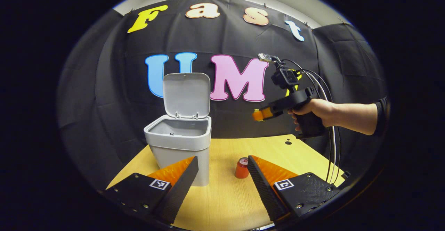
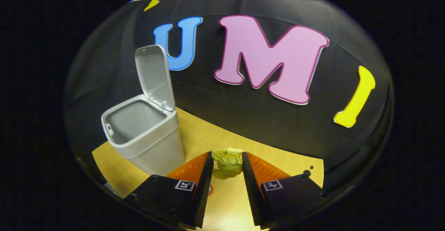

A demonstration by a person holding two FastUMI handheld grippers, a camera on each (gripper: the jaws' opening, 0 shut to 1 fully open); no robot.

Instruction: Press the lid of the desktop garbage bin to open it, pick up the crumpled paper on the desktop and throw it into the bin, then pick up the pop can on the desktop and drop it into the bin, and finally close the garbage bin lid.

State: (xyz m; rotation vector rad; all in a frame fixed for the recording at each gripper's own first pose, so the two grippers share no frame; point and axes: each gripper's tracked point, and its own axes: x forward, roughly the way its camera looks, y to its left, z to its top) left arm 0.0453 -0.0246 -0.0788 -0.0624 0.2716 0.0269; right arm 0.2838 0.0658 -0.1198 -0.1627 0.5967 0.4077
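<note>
Right gripper view: crumpled paper [image 2: 227, 162] between tongs [image 2: 227, 168]

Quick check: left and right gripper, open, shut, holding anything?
Left gripper: open, holding nothing; can stands on the table ahead.
Right gripper: shut on the crumpled paper, raised above the table.

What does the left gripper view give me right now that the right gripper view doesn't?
Left gripper view: the pop can upright on the table beside the bin, its own left gripper open and empty, and the right gripper held up in a hand right of the bin.

Right gripper view: the crumpled paper pinched between the right gripper's fingers, raised above the table.

Both: the grey bin with its lid standing open, and the wooden table.
</note>
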